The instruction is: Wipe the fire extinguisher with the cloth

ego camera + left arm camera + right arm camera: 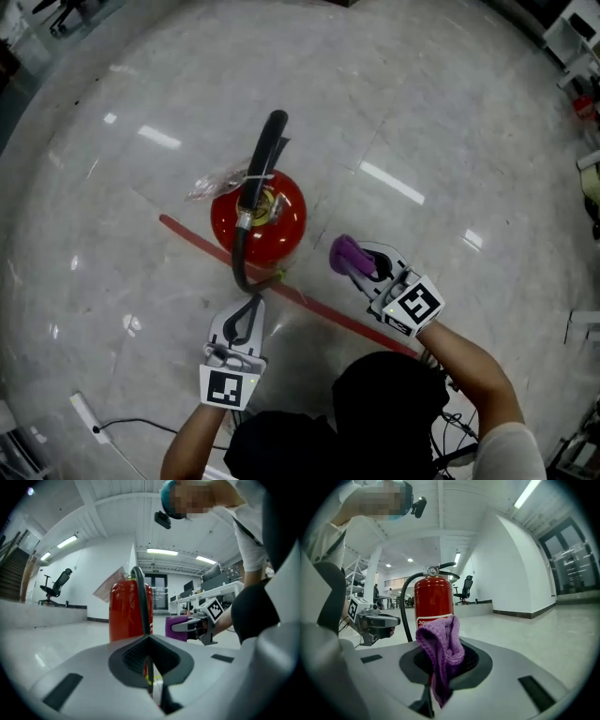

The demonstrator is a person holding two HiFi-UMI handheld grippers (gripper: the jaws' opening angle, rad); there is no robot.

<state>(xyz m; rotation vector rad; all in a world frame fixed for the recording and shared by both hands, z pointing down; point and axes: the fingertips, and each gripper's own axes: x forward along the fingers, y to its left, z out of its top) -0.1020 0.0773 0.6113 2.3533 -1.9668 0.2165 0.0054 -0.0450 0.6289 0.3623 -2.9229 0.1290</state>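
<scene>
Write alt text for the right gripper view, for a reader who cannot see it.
The right gripper, shut on a purple cloth, faces a red fire extinguisher standing upright on a glossy floor. The left gripper shows at the picture's left.

Our left hand-held gripper [249, 305] sits low and left of centre in the head view, pointing up the frame, its jaws pressed together. Our right hand-held gripper [361, 265] lies right of centre, angled toward the upper left. Its jaws are clamped on the purple cloth [344, 253], and our right forearm [469, 361] trails to the lower right.
</scene>
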